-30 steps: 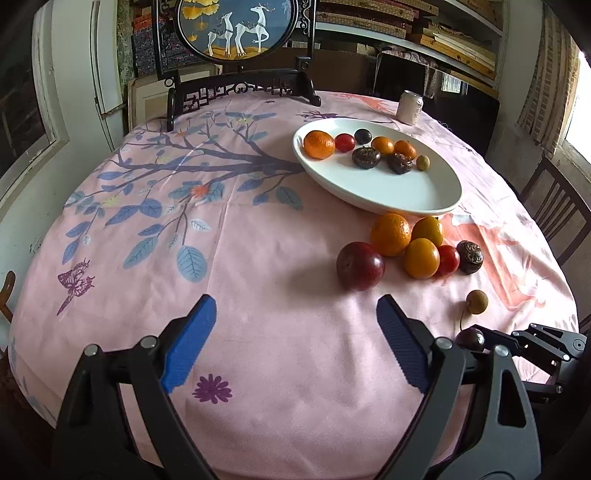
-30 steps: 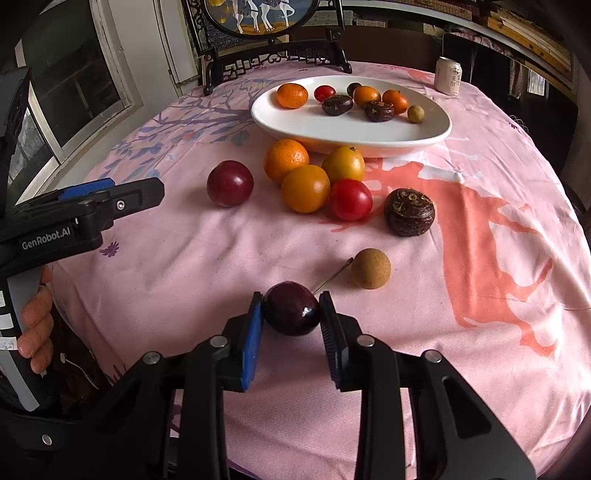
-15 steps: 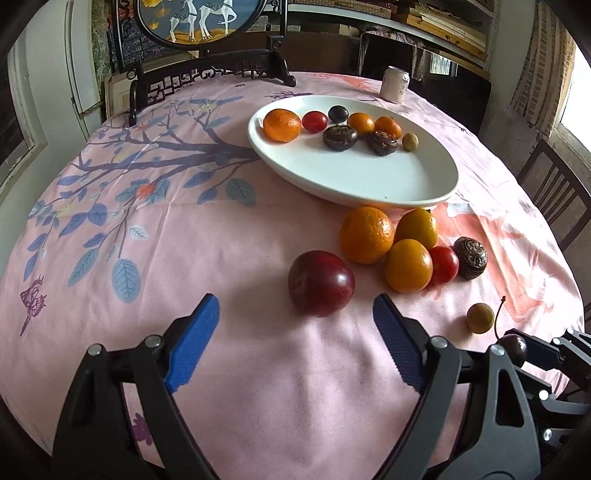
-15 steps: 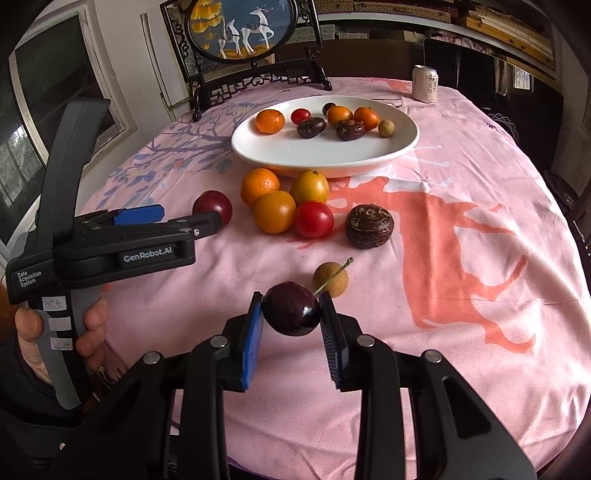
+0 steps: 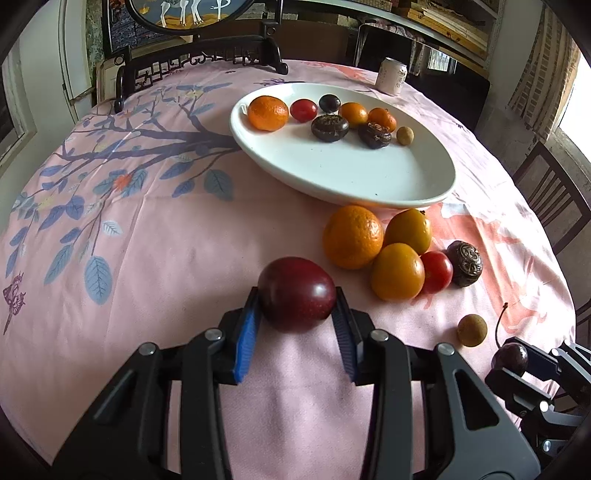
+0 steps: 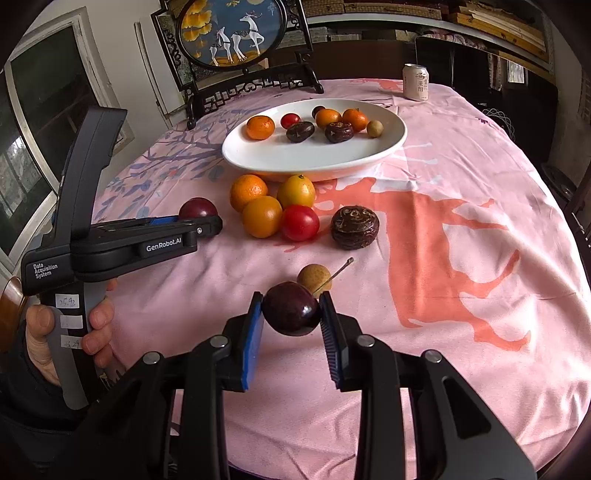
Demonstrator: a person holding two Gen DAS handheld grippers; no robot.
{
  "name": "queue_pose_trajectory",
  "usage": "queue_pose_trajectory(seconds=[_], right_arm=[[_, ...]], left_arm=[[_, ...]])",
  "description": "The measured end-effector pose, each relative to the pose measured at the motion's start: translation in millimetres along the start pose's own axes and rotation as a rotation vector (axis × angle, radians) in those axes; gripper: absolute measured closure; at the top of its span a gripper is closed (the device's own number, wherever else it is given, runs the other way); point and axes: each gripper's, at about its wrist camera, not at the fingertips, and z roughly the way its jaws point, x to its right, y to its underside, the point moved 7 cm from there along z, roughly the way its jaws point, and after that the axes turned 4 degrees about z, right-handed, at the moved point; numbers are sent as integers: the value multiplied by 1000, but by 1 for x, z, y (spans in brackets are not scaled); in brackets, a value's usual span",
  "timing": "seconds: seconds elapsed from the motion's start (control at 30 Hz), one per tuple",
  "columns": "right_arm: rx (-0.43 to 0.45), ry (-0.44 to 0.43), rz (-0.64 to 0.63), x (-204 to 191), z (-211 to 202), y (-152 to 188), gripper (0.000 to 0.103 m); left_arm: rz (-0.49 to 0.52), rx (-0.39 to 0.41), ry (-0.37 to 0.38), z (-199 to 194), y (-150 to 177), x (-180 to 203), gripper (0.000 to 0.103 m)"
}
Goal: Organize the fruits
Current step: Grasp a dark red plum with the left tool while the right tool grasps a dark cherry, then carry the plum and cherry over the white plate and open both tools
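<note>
My left gripper (image 5: 296, 293) has its jaws closing, and the blue pads press both sides of a dark red plum (image 5: 291, 280) that sits on the pink cloth. In the right wrist view the same plum (image 6: 197, 208) shows behind the left gripper (image 6: 207, 223). My right gripper (image 6: 291, 299) is shut on a dark cherry (image 6: 291, 310) with a stem, held just above the cloth. Beyond lies a white oval plate (image 5: 332, 192) with several small fruits along its far side. In front of the plate lie oranges (image 5: 352, 236), a red tomato (image 5: 437, 271), a brown wrinkled fruit (image 5: 465, 264) and a longan (image 5: 472, 329).
A drinks can (image 5: 392, 75) stands at the far edge of the round table. A framed deer screen (image 6: 231, 33) on a dark stand sits at the back. A wooden chair (image 5: 554, 206) is at the right. A person's hand (image 6: 99, 317) grips the left tool's handle.
The left gripper moved forward and down to the plum and its jaws came together on it. The right gripper rose slightly with the cherry still in it.
</note>
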Motion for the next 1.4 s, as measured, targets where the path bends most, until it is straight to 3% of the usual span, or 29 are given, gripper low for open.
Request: queue_pose_trajectory(seconds=[0.53, 0.73, 0.9, 1.03, 1.2, 1.4], right_arm=[[14, -3, -18, -7, -2, -14, 71], [48, 7, -73, -10, -5, -53, 71], [45, -9, -106, -6, 13, -109, 71], [19, 39, -122, 8, 47, -148, 72], [-51, 109, -94, 42, 102, -175, 72], [-108, 117, -92, 58, 139, -188, 72]], left_arm=[[22, 81, 47, -50, -13, 8, 64], [38, 100, 24, -53, -50, 0, 64], [39, 92, -28, -32, -107, -13, 64], [44, 73, -77, 2, -144, -18, 64], [49, 2, -99, 50, -160, -17, 64], [56, -36, -89, 81, -166, -15, 63]])
